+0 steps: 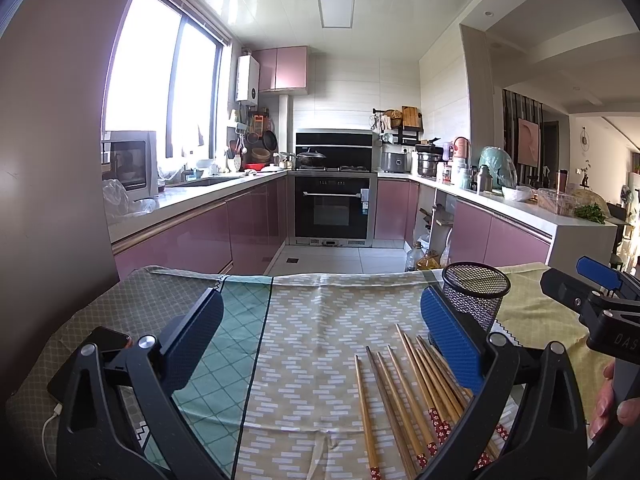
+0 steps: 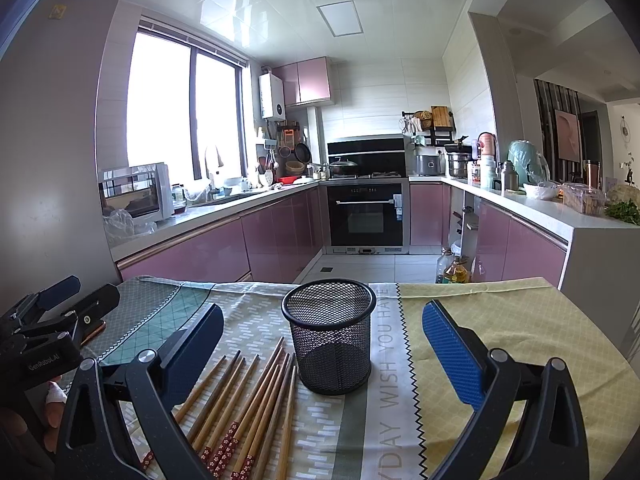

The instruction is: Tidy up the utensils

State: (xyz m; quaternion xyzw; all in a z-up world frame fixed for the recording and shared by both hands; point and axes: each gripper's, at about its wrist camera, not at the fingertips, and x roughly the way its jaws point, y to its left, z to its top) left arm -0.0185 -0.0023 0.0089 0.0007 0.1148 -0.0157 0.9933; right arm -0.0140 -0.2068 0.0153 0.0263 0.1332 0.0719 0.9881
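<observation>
— Right wrist view first: what is sitting in front of you?

— I am looking at a round black wire-mesh cup (image 2: 329,336), standing upright on the patchwork tablecloth (image 2: 480,320). As far as I can see through the mesh, nothing is lying inside it. My right gripper (image 2: 323,344) is hovering with its fingers spread wide on either side of the cup, gripping nothing.

— And the utensils?

— A loose bunch of brown wooden chopsticks with red flowered ends (image 2: 248,404) is lying flat on the cloth just left of the cup, tips pointing toward it, the nearest ones almost touching its base.

— What is your other hand doing?

— My left gripper (image 1: 322,338) is also gaping wide and empty, hanging over the middle of the cloth, with the chopsticks (image 1: 404,396) passing under its right finger and the mesh cup (image 1: 476,296) just behind that finger. A dark phone with a white cable (image 1: 96,360) is resting at the table's left edge.

— And the room?

— Pink glossy cabinets (image 2: 280,240) are running along both sides of a kitchen, a black built-in oven (image 2: 366,214) is facing me, and a large window (image 2: 180,112) is glowing on the left.
</observation>
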